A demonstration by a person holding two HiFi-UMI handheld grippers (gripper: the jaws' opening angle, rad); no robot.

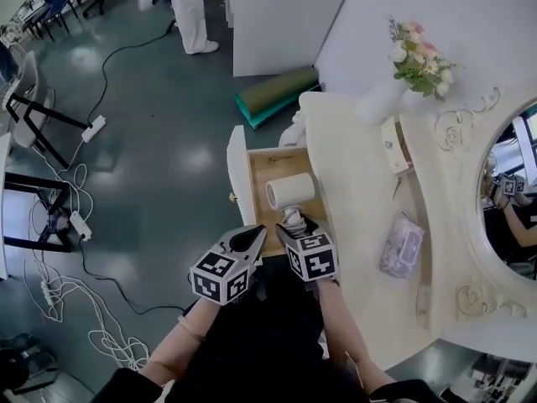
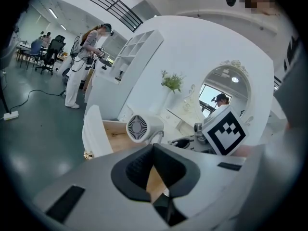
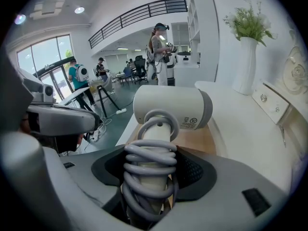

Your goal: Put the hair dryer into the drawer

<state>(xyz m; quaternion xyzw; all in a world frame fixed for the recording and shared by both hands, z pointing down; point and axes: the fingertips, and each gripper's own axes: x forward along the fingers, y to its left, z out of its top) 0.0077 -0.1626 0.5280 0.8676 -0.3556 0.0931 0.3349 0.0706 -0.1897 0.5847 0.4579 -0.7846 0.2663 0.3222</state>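
Observation:
A white hair dryer with its grey cord wound round the handle hangs over the open wooden drawer of the dressing table. My right gripper is shut on the wrapped handle; in the right gripper view the barrel lies crosswise just beyond the jaws. My left gripper sits close to the left of it, at the drawer's near end, with its tips together and nothing between them. From the left gripper view the dryer's rear grille shows above the drawer.
The cream tabletop carries a vase of flowers, a small box and a tissue pack, with a mirror behind. A green roll lies on the floor. Cables and a standing person are at left.

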